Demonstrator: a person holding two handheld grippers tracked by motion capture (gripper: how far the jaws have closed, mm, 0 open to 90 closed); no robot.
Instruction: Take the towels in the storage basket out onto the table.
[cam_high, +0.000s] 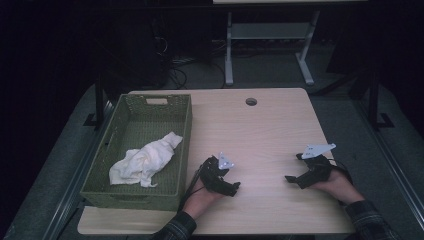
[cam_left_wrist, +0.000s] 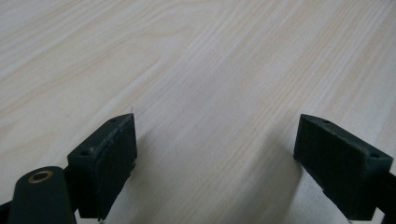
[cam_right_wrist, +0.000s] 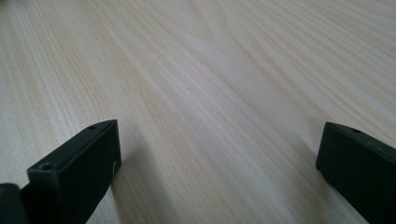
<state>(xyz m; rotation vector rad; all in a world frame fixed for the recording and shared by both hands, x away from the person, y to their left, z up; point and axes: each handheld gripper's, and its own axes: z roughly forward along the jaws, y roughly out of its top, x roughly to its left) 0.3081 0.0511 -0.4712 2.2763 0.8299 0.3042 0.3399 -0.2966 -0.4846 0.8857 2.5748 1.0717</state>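
Both grippers rest low on the light wooden table (cam_high: 265, 130), one in each of the person's hands. From the high view the left gripper (cam_high: 226, 179) sits at about 6 o'clock of the tabletop, just beside the near right corner of the green woven basket (cam_high: 182, 130), with its grey three-cornered plate (cam_high: 225, 161) tilted upward. In the left gripper view its black jaws stand wide apart with nothing between them, the left gripper (cam_left_wrist: 215, 154) looking along bare wood grain, its pads (cam_left_wrist: 116, 158) close above the surface.

The right gripper (cam_high: 295, 170) lies at about 4 o'clock of the tabletop, well apart from the left one, its own grey plate (cam_high: 318, 149) pointing toward 3 o'clock. In the right gripper view its jaws are likewise spread wide and hold nothing; the right gripper (cam_right_wrist: 219, 163) faces bare tabletop, with a pad (cam_right_wrist: 79, 172) at either lower corner.

The basket occupies the table's 9 o'clock side, its long axis running from 6 toward 12 o'clock, a handle slot in the far wall. Inside it lies a crumpled white cloth (cam_high: 145, 160), resting on the basket floor toward the near half, one end stretching up toward 1 o'clock and nearly reaching the right wall. Neither gripper touches the basket or the cloth.

A round cable hole (cam_high: 251, 101) sits in the tabletop at about 12 o'clock. Beyond the table, in the dark, stand the pale legs of another desk (cam_high: 270, 45). Plaid sleeves (cam_high: 175, 227) show at the bottom edge.
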